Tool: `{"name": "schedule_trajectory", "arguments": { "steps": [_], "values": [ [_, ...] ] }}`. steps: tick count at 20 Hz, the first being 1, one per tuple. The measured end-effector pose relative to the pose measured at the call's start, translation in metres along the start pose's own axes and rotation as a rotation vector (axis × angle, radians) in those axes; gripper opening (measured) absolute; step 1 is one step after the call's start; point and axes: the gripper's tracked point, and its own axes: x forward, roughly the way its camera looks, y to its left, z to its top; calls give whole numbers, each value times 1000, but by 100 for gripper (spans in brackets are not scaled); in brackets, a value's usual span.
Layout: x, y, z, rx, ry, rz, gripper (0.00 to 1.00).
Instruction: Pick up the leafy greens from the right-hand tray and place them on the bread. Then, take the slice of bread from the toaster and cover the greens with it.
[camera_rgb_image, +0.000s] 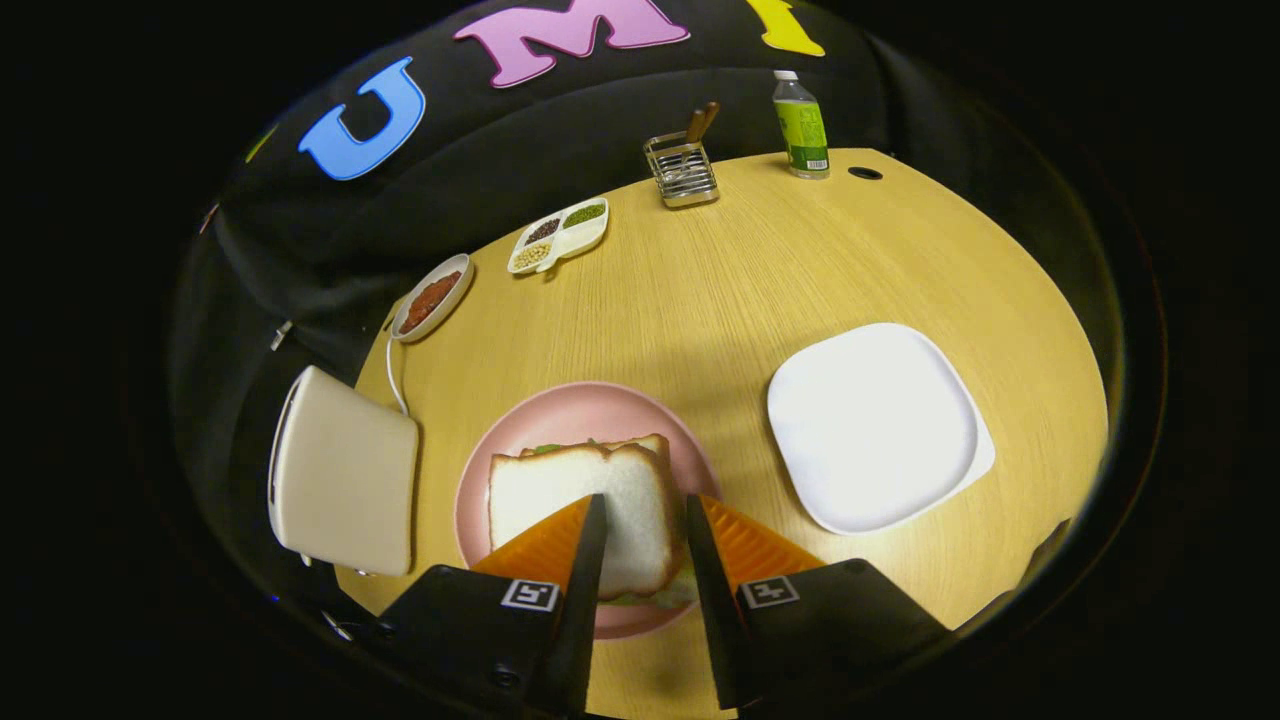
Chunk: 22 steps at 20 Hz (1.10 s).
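Gripper view: the gripper (642, 512), lower centre, has fingers apart above the top bread slice (580, 500), which covers the leafy greens (668, 592) on the pink plate (570, 405). The white tray (872, 425) at right is bare. Task appears complete. Contact with the bread is unclear; the lower slice is mostly hidden.

**Our tongs hang open, pointing down**

We see our tongs (643, 505) from just behind them, looking along their two fingers (588, 560). The fingers reach forward and a little downward. They stand apart, with a clear gap between them. The gap is narrow at the tips and grows wider toward us. Nothing is pinched between the fingers, and they do not press on anything. Each finger sits on a chunky block, and each block carries a small square marker (529, 594) on its top. We cannot see the hand that holds the tongs.
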Motion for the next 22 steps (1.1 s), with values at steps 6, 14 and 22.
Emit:
{"name": "schedule_trajectory", "arguments": {
  "steps": [6,14,22],
  "values": [
    [-15,-1,8,-40,-34,7,93],
    [-71,8,48,-174,-176,10,99],
    [-177,51,120,-289,-456,48,99]
  ]
}}
